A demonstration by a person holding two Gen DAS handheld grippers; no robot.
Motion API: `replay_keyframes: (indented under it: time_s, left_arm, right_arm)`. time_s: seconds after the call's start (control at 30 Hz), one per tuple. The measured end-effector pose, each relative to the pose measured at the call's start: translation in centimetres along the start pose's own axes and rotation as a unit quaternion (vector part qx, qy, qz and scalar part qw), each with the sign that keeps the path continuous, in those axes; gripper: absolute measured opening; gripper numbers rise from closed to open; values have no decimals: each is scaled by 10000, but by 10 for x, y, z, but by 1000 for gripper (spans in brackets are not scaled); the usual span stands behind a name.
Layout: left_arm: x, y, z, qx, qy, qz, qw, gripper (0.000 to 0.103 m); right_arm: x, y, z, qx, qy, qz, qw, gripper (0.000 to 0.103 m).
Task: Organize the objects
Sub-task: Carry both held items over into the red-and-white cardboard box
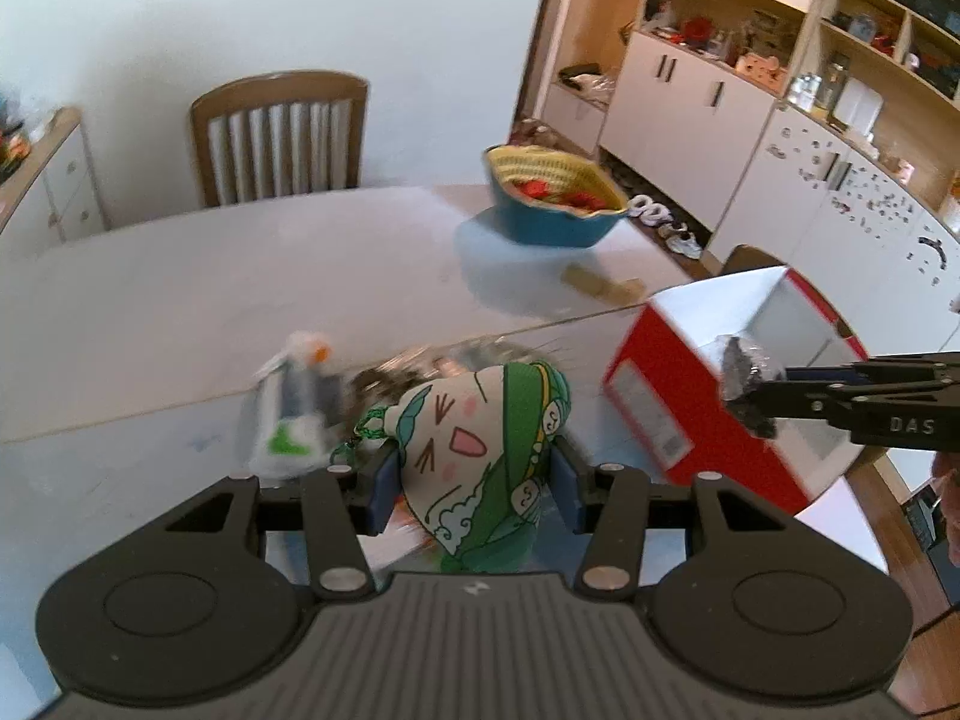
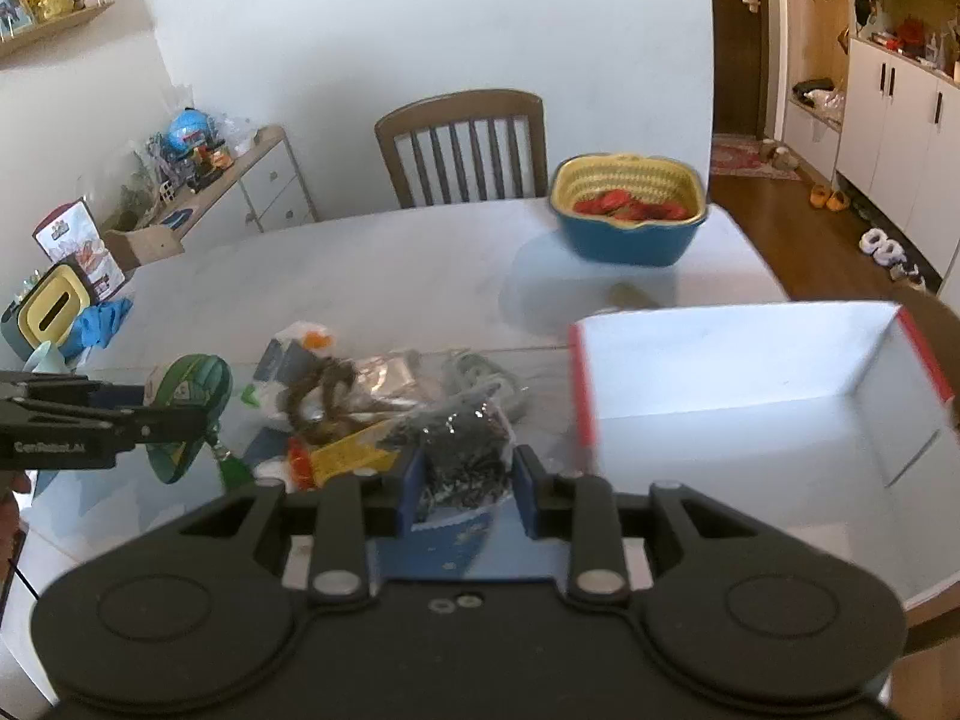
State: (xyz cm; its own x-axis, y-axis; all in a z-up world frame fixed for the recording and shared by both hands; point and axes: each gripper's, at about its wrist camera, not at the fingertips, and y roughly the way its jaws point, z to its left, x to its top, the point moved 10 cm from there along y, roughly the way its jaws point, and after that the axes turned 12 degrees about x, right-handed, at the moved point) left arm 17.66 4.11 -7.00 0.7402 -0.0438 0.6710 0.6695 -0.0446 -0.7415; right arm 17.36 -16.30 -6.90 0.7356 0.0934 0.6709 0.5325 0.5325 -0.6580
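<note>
I'm looking over a big white table (image 2: 372, 264) w/ both grippers up above it. Behind the far edge stands a wooden chair (image 2: 462, 144), slatted back, against the white wall.

Next biggest: the red box (image 2: 750, 384), white inside, open top, sitting at the table's right end. In the right wrist view it's just right of my right gripper; in the left wrist view it's tilted by the fisheye, red side w/ a label facing me.

Far right corner of the table holds a blue basket (image 2: 630, 210) w/ a yellow woven liner & red items inside, well apart from the box. A small tan block (image 1: 603, 285) lies between basket & box.

Center of the table, btw the two grippers: a clutter pile (image 2: 372, 396) — clear plastic bags, a brown twisted cord, a yellow packet, grey bits. Blurred, so can't id more.

Left gripper (image 1: 474, 480): fingers part-spread & pinching a plush pouch (image 1: 480, 432), cream w/ a cartoon face, green bands, green cord at its left. Pouch is held clear of the table, over the pile's near side.

Right gripper (image 2: 465, 489): fingers pressed nearly together, pinching a small clear bag of dark glittery stuff (image 2: 462, 450), above the table just left of the box.
</note>
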Motion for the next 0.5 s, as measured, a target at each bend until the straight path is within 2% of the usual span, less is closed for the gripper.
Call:
replay_keyframes:
  time_s: [0.17, 0.5]
  left_arm:
    - [25, -7, -55, -164, 191, -122, 9996, 50]
    - [81, -4, -166, -386, 671, -451, 9960, 50]
  right_arm:
    - [5, -25, -32, -19, -61, -87, 9999, 30]
    - [5, -67, -114, -402, -137, -141, 9990, 30]
